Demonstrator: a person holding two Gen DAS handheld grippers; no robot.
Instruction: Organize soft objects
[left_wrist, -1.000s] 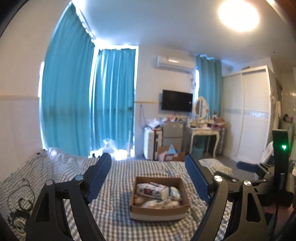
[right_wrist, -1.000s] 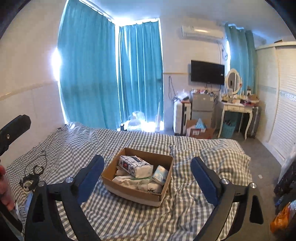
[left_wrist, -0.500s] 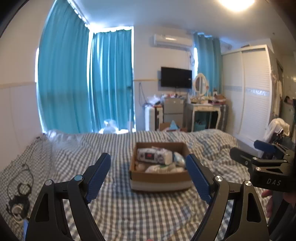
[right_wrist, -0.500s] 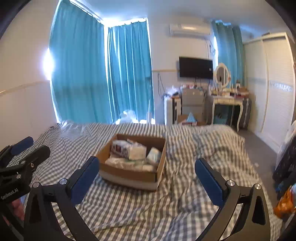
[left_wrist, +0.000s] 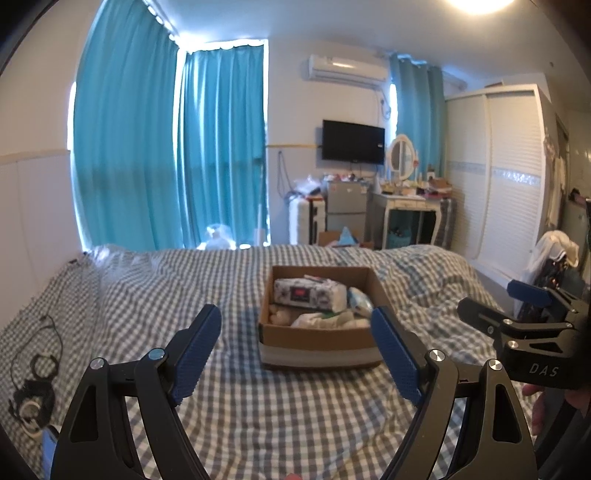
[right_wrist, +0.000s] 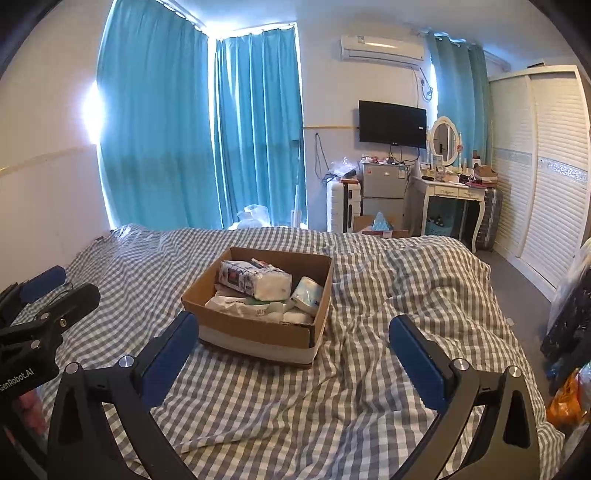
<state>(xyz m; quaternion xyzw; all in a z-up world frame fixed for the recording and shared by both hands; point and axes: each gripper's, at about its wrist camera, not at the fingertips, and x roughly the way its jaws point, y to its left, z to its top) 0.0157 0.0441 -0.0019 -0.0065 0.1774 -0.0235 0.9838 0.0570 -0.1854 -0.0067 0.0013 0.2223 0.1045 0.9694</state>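
Observation:
A brown cardboard box (left_wrist: 317, 338) (right_wrist: 258, 330) sits on a bed with a grey checked cover (left_wrist: 258, 413) (right_wrist: 369, 369). In it lie several soft packs: a patterned tissue pack (left_wrist: 308, 293) (right_wrist: 251, 278), a small pale blue pack (left_wrist: 360, 299) (right_wrist: 308, 291) and white wrapped items (left_wrist: 321, 319) (right_wrist: 251, 308). My left gripper (left_wrist: 297, 349) is open and empty, above the bed just before the box. My right gripper (right_wrist: 291, 350) is open and empty, also short of the box. Each gripper shows at the edge of the other's view.
Black headphones and cable (left_wrist: 31, 391) lie on the bed's left side. Teal curtains (left_wrist: 166, 147), a wall TV (left_wrist: 352, 142), a small fridge (right_wrist: 382, 192), a white vanity desk (right_wrist: 454, 195) and a white wardrobe (right_wrist: 543, 166) stand beyond the bed.
Both grippers have tilted down and moved closer over the bed, so the box sits larger and lower between the fingers. Both stay open and empty.

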